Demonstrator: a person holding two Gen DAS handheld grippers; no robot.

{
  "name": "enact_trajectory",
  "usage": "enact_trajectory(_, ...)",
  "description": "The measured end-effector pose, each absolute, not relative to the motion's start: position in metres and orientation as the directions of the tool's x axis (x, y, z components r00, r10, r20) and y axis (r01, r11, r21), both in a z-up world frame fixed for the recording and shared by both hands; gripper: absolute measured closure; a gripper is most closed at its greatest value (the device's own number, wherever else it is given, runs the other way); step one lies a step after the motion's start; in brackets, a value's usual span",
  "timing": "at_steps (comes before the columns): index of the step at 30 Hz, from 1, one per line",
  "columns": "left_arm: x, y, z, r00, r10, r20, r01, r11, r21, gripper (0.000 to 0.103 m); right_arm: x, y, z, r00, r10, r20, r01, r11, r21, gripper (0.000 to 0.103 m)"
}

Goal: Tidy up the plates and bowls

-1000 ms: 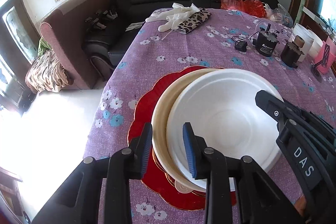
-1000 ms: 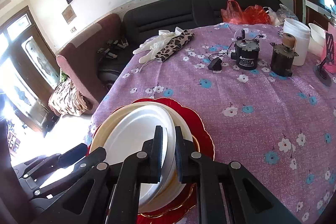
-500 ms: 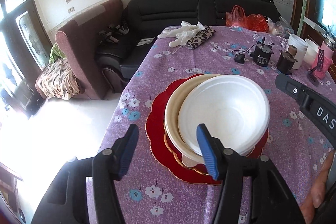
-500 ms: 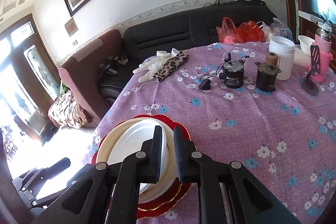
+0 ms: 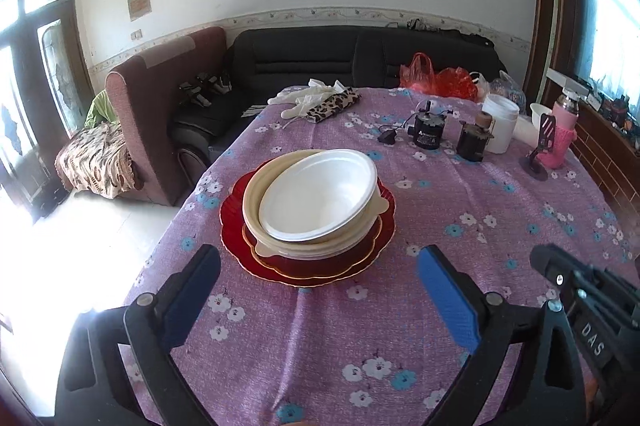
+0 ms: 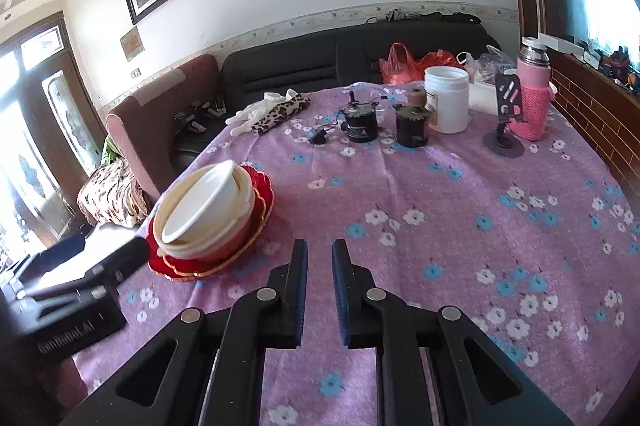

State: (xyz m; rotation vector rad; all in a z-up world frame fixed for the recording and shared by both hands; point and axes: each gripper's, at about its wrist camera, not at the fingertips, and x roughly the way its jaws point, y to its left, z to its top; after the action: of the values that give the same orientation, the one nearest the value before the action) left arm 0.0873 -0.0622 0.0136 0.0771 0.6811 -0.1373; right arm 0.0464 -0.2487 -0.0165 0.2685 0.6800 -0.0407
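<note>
A white bowl [image 5: 320, 198] sits in a cream bowl [image 5: 256, 202], stacked on red plates [image 5: 236, 238] on the purple flowered tablecloth. The stack also shows in the right wrist view, with the white bowl [image 6: 208, 202] on the red plates [image 6: 260, 194] at the left. My left gripper [image 5: 318, 286] is wide open and empty, held back from the stack and nearer than it. My right gripper [image 6: 319, 266] is empty with its jaws a narrow gap apart, to the right of the stack and apart from it.
Two small motors [image 6: 362, 124], a white jar [image 6: 446, 98], a pink bottle [image 6: 534, 98] and a phone stand [image 6: 506, 118] stand at the table's far right. Gloves and a leopard pouch [image 5: 328, 102] lie at the far edge. A black sofa [image 5: 360, 58] is behind.
Both grippers have pulled back and up from the stack. The left gripper has let go of the bowl rim and opened wide. The right gripper has come off the white bowl.
</note>
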Motion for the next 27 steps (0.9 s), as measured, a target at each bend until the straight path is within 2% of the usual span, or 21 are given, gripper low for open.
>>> enact_trajectory(3, 0.07, -0.071, 0.017, 0.778, -0.122, -0.616, 0.154, 0.988, -0.001, 0.0, 0.02, -0.271, -0.028, 0.766, 0.039, -0.642, 0.147, 0.961, 0.235, 0.089)
enact_trajectory(13, 0.031, -0.112, 0.007, 0.745, -0.165, -0.646, 0.229, 0.973, 0.016, 0.0, -0.03, -0.32, -0.074, 0.717, 0.016, -0.696, 0.213, 0.947, 0.241, 0.09)
enact_trajectory(18, 0.026, -0.119, 0.001, 0.726, -0.169, -0.666, 0.228, 0.974, 0.001, 0.0, -0.033, -0.329, -0.092, 0.722, 0.016, -0.692, 0.222, 0.942, 0.253, 0.09)
enact_trajectory(27, 0.027, -0.122, -0.006, 0.721, -0.153, -0.676, 0.213, 0.977, 0.006, 0.0, -0.032, -0.341, -0.104, 0.748, 0.086, -0.658, 0.21, 0.91, 0.358, 0.09)
